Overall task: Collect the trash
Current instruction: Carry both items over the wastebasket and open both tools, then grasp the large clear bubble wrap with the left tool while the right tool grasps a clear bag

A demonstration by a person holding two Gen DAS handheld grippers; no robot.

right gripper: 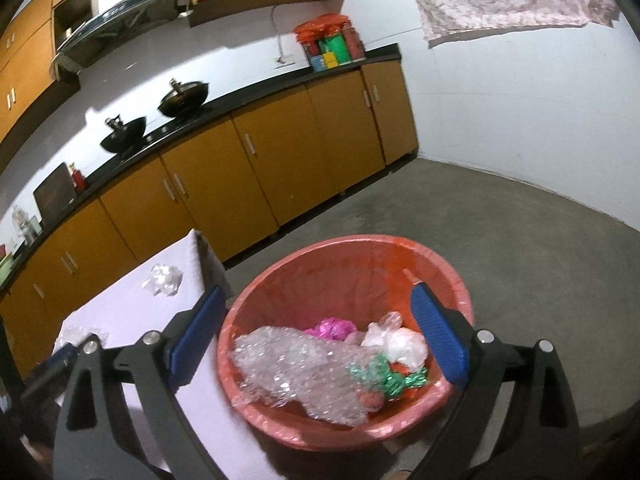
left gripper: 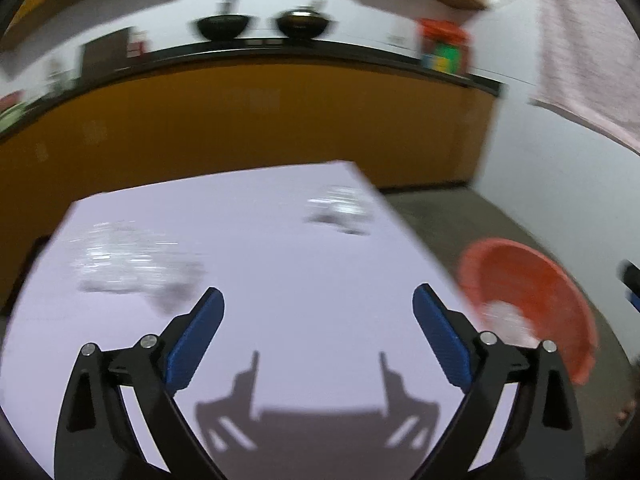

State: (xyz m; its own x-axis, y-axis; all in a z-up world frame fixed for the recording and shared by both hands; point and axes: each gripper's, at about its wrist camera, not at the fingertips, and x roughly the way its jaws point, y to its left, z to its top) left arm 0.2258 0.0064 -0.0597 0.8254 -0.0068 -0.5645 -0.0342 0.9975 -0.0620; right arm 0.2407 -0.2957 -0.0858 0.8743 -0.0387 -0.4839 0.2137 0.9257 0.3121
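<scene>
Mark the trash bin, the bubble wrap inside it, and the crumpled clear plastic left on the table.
trash bin [right gripper: 436,256]: right wrist view, far rim.
bubble wrap [right gripper: 296,372]: right wrist view, middle of the sheet.
crumpled clear plastic [right gripper: 163,280]: right wrist view, centre of the wad.

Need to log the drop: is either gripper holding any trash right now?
No. The left gripper is open over the table; the right gripper is open above the bin, nothing between the pads.

On the table [right gripper: 224,412] lie two plastic scraps: one far [right gripper: 163,280], one near left [right gripper: 76,336]. One red bin [right gripper: 372,428] holds four trash pieces. Two woks [right gripper: 184,98] stand on the counter.
</scene>
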